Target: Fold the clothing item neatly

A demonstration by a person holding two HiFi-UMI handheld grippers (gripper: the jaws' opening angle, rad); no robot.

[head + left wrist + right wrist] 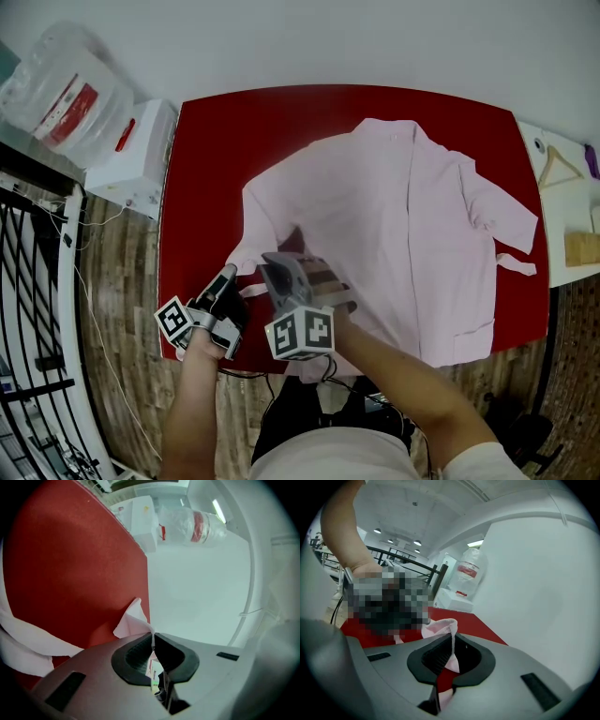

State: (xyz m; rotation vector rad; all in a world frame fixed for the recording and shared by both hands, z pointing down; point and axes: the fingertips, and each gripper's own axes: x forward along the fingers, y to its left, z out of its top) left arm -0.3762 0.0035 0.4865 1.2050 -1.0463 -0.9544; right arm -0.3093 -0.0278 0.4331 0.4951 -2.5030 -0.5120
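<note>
Left gripper (pixel 228 274): fingers (pixel 136 657) were pressed together on a thin fold of the pink shirt (pixel 394 225). Only a small pale corner of cloth stuck out past the tips.

Right gripper (pixel 278 261): fingers (pixel 433 660) were likewise clamped on a pinch of the same shirt, with the fabric running down through the slit between the pads.

The two grippers sat just beside each other at the shirt's near left edge, by the left sleeve. The rest of the shirt lay spread on the red bench (pixel 211 141) – collar toward the far side, the other sleeve out to the right.

Hard to make out:
- The exact grip spots were hidden in the head view under the gripper bodies and marker cubes.
- The near hem was covered by the right forearm.
- A mosaic patch blotted part of the right gripper view.
- A water bottle (pixel 66 94) off the bench's left was cut by the frame – details unclear
</note>
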